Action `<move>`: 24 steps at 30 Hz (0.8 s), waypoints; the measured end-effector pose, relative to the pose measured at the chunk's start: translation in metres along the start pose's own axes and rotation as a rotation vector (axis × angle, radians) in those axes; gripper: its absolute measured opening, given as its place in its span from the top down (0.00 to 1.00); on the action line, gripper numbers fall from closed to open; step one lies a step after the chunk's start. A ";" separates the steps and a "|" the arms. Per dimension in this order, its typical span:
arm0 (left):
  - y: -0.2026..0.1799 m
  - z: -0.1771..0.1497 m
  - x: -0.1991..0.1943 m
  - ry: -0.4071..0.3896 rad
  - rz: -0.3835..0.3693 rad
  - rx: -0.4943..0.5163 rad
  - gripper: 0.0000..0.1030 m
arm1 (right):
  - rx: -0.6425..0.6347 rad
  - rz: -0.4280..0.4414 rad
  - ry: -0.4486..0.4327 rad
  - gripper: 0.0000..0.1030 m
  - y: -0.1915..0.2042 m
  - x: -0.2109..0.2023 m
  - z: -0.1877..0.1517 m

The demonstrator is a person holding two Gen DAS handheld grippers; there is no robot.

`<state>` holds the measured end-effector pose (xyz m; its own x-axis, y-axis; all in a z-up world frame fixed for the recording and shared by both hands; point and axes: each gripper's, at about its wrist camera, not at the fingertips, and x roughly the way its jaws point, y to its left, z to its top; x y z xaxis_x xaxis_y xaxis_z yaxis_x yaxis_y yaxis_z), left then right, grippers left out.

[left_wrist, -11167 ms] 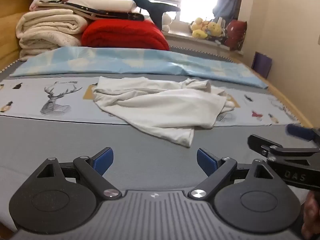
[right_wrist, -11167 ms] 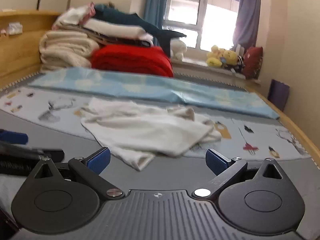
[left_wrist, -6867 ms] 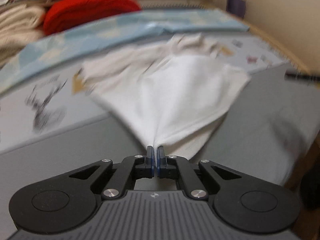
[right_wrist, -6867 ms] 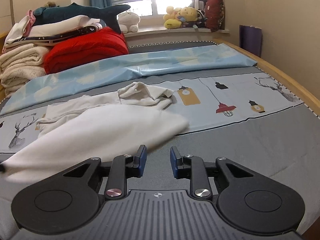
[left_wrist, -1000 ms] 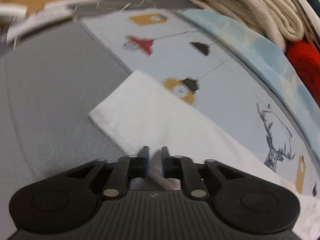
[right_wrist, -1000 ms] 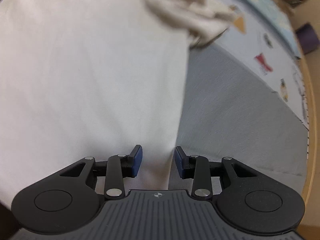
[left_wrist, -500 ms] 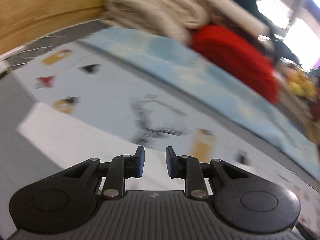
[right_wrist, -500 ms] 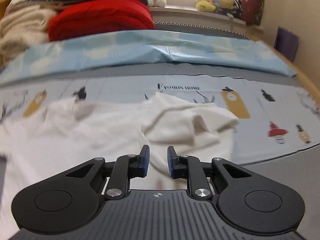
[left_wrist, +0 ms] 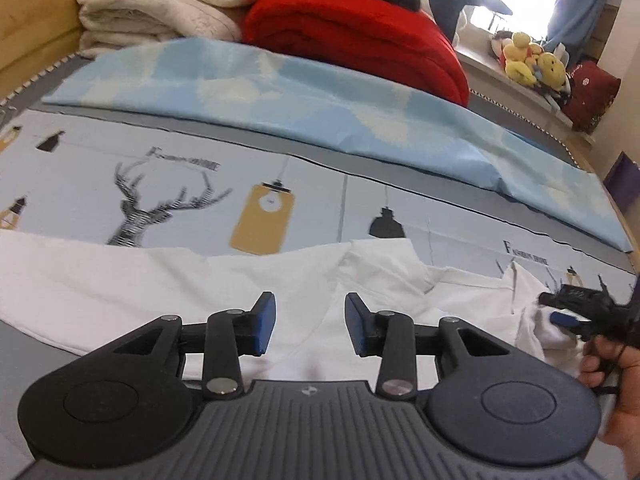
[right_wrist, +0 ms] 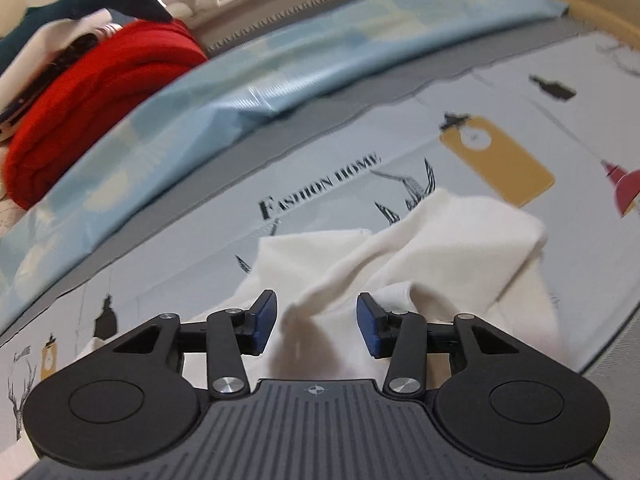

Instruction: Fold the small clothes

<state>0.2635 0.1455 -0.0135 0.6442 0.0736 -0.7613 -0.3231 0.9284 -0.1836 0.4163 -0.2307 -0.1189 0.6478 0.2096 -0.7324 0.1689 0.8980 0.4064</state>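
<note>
A white garment (left_wrist: 120, 276) lies spread across the printed bed sheet in the left wrist view, its far right end bunched up. My left gripper (left_wrist: 310, 324) hovers over the garment's middle; its jaws are opening and the blue pads press on nothing. At that view's right edge my right gripper (left_wrist: 576, 312) shows, held by a hand (left_wrist: 616, 380), over the bunched end. In the right wrist view my right gripper (right_wrist: 316, 324) is opening just above the crumpled white garment (right_wrist: 460, 248); a raised fold lies between the pads, untouched.
A light blue sheet (left_wrist: 300, 92) runs across the bed behind the garment. Folded cream blankets (left_wrist: 160, 0) and a red quilt (left_wrist: 360, 36) are stacked at the back. Plush toys (left_wrist: 528, 60) sit on the window sill. A wooden bed edge (right_wrist: 592, 12) borders the right side.
Both grippers swung round from the garment's edges to its far side and their jaws have widened. The garment lies flatter on the left; its right end stays crumpled.
</note>
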 end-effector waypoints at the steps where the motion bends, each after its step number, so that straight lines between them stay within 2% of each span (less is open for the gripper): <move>1: -0.003 0.000 0.002 0.007 -0.010 -0.002 0.59 | -0.006 -0.004 0.007 0.55 -0.001 0.005 0.000; 9: -0.017 0.003 0.014 0.031 -0.014 0.002 0.59 | -0.051 -0.009 -0.023 0.55 0.003 0.024 0.006; 10: -0.017 0.003 0.014 0.031 -0.011 -0.001 0.59 | -0.050 -0.004 -0.022 0.59 0.002 0.025 0.006; 11: -0.017 0.003 0.014 0.033 -0.009 -0.005 0.59 | -0.056 -0.002 -0.022 0.76 0.001 0.027 0.007; 13: -0.017 0.004 0.015 0.033 -0.006 -0.012 0.59 | -0.068 -0.013 -0.013 0.97 -0.002 0.028 0.008; 16: -0.016 0.006 0.014 0.024 -0.004 -0.018 0.59 | -0.004 0.036 -0.041 0.97 -0.017 0.013 0.014; 19: -0.014 0.008 0.014 0.021 0.000 -0.025 0.59 | -0.016 0.051 -0.133 0.97 -0.037 -0.019 0.029; 24: -0.013 0.009 0.012 0.015 0.000 -0.021 0.59 | 0.019 0.045 -0.283 0.97 -0.119 -0.079 0.054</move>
<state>0.2818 0.1379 -0.0143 0.6337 0.0677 -0.7706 -0.3373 0.9206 -0.1965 0.3849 -0.3745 -0.0800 0.8363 0.1304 -0.5325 0.1473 0.8821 0.4474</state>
